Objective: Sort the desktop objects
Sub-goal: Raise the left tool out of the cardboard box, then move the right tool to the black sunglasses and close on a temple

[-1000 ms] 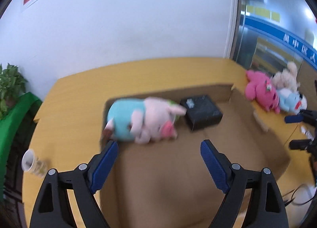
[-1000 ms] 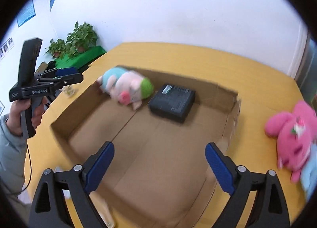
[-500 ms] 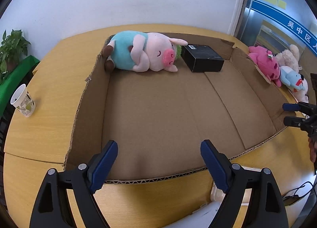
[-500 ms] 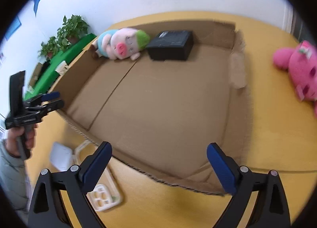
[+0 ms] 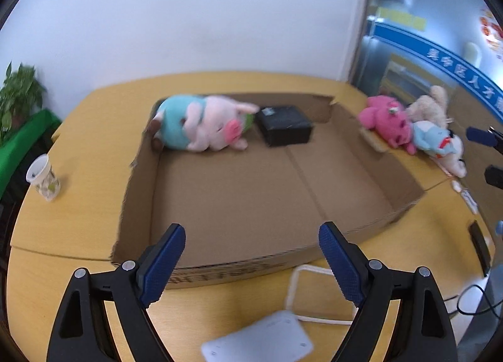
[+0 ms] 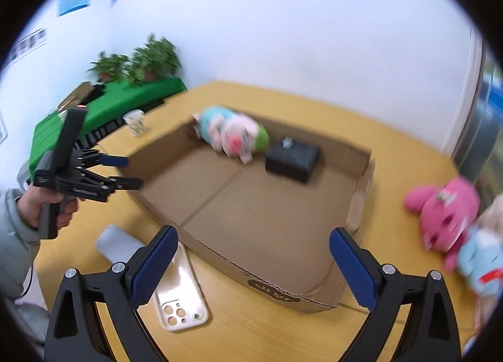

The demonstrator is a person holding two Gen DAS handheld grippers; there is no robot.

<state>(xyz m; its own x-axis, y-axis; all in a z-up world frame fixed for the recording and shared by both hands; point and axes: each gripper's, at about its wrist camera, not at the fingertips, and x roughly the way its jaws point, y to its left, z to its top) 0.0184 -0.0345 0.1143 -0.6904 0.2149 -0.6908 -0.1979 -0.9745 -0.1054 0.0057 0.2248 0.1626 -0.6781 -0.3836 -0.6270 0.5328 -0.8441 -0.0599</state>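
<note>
A shallow cardboard box [image 5: 220, 267] [image 6: 283, 286] lies on the yellow table. Against its far wall rest a pig plush [image 5: 201, 126] [image 6: 232, 132] and a black box [image 5: 286, 129] [image 6: 292, 157]. Outside the box on the right lie a pink plush [image 5: 386, 120] [image 6: 446, 211], a blue plush [image 5: 430, 139] [image 6: 481, 255] and a beige plush [image 5: 430, 107]. My left gripper [image 5: 251, 233] [image 6: 127, 172] hangs open over the box's near wall, empty. My right gripper [image 6: 254, 234] [image 5: 489, 154] is open and empty above the box's near right corner.
A paper cup [image 5: 44, 178] [image 6: 136, 121] stands left of the box. In front of the box lie a flat white device [image 5: 261, 340] [image 6: 116, 244], a white cable [image 5: 292, 286] and a clear phone case [image 6: 180, 296]. Potted plants [image 6: 138, 60] stand on a green shelf at the left.
Both grippers have drawn back from over the box toward its near side. The white device, cable and phone case have come into view. The plush toys and black box have not moved.
</note>
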